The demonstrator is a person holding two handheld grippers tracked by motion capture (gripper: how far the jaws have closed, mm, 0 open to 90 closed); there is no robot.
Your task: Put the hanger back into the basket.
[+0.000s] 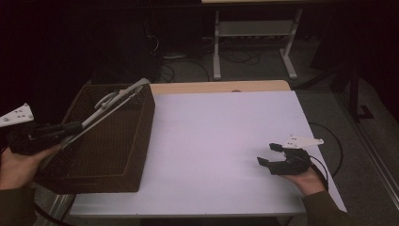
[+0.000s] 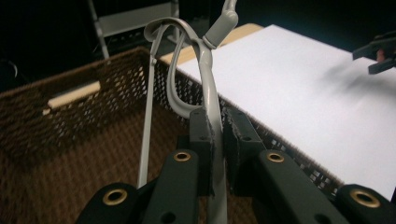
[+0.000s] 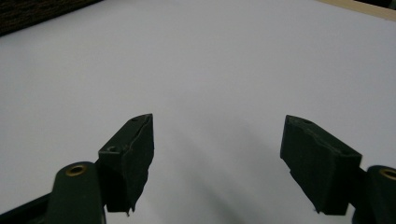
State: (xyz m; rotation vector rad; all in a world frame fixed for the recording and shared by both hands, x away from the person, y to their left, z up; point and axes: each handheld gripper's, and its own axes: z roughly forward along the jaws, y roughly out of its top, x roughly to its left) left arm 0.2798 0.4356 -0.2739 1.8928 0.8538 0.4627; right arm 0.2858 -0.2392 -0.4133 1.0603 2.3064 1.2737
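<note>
White table top [image 1: 221,136] spreads to the right of the tongs, w/ a strip of bare wood at its far edge. Brown woven basket [image 1: 106,141] sits at the table's left end, directly under the tongs; its mesh wall shows behind & below them in the left gripper view [image 2: 70,116], w/ a pale wooden strip [image 2: 72,95] on the far wall. Grey tongs [image 1: 110,106] slant up over the basket, handle end low at the left, far end up by the basket's far right corner. In the left gripper view the tongs [image 2: 205,79] rise from between the jaws; a thin grey arm runs down just left of the main one, apart from it near the bottom, so they look partly spread, pinching nothing I can see. Left gripper [image 2: 215,135] is clamped on the tongs' main arm, pads [image 2: 203,140] tight vs. it. Right gripper [image 1: 272,154] rests well right of the tongs, low over bare table, jaws wide apart, nothing between; same in its own view [image 3: 217,154].
</note>
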